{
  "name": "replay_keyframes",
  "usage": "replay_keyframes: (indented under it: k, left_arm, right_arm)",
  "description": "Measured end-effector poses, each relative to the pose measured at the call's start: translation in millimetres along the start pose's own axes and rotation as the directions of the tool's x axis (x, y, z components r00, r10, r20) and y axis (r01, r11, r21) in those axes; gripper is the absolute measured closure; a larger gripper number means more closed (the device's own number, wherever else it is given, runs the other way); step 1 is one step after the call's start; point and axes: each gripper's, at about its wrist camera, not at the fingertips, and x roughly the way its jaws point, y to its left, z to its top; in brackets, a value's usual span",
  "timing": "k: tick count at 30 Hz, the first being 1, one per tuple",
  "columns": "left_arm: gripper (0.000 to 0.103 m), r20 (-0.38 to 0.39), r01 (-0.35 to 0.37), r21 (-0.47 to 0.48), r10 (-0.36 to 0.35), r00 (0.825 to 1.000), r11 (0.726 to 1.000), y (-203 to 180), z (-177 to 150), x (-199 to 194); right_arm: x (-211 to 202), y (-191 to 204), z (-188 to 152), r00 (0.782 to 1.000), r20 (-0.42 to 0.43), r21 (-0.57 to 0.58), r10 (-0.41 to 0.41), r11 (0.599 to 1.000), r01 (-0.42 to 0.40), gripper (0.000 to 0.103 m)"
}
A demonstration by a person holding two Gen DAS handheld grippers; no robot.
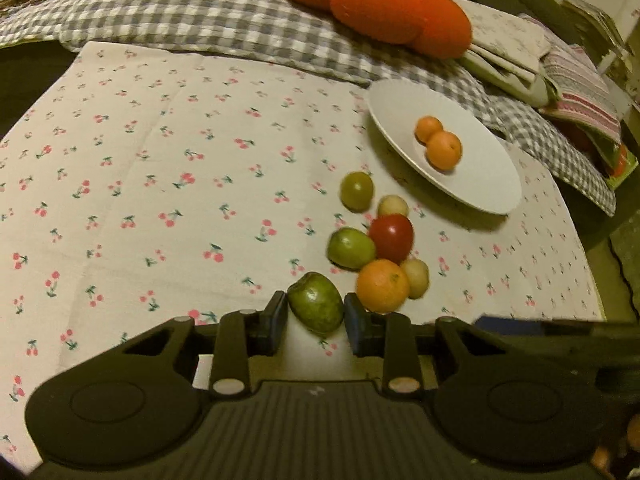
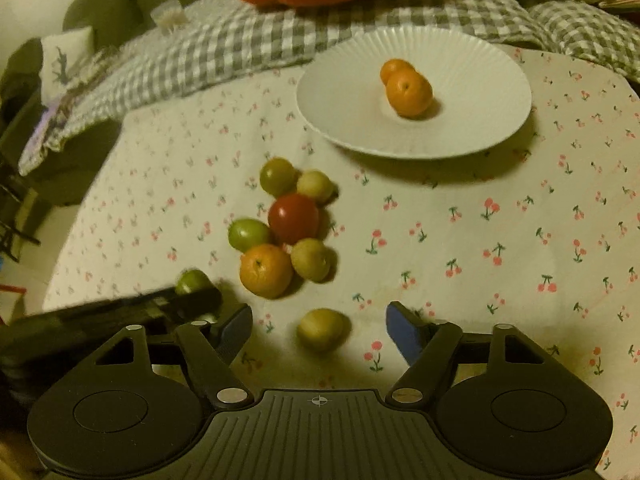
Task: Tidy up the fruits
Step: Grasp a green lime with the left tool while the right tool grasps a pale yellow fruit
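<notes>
- Step in hand: both grippers are working the loose fruit pile on the cherry-print cloth (image 1: 160,184); likely goal is moving fruit onto the white plate (image 2: 344,120).
- Left gripper (image 1: 315,317) is clamping a green fruit (image 1: 316,307), pads pressing on both of its sides. Whether the fruit is lifting off the cloth is not clear.
- Right gripper (image 2: 318,330) is standing fairly wide, straddling a yellow-green fruit (image 2: 322,329); pads are clear of it on both sides, so nothing is being held.
- Next move, as a judgement: the left is needing a lift and a carry over to the plate without brushing the orange (image 1: 382,285) sitting just beside its right pad. The right is needing to settle lower around its fruit and close.
- Risk: these fruits are round and smooth and could roll or squirt out of an off-centre pinch.
- Pile is sitting between the grippers and the plate: a red tomato-like fruit (image 2: 293,218) in the middle, two more green fruits, two pale yellow ones and the orange, mostly touching each other.
- Plate is already carrying two small oranges (image 2: 408,87), touching, near its centre; the rest of it is bare.
- Held green fruit is looking matte, slightly oval, with a darker dimple at one end.
</notes>
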Motion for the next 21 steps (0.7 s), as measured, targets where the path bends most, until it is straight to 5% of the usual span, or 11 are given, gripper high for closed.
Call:
replay_keyframes:
  k: [7,9,21]
  left_arm:
    - [0.074,0.005,-0.003,-0.023,0.003,1.0,1.0,3.7,5.3,-1.9]
    - [0.074,0.007,0.002,-0.023,-0.002,1.0,1.0,2.8,5.6,-2.9]
    - [0.074,0.02,0.012,-0.023,-0.011,1.0,1.0,0.6,7.9,-6.5]
  right_arm:
    - [14.6,5.1,-6.9,0.999,-0.014,-0.022,-0.043,0.999,0.042,0.052]
    - [14.3,8.1,-7.1,0.999,-0.006,-0.037,-0.05,0.998,0.05,0.077]
    - [11.8,14.5,-6.9,0.999,0.003,-0.043,-0.041,0.998,0.041,0.077]
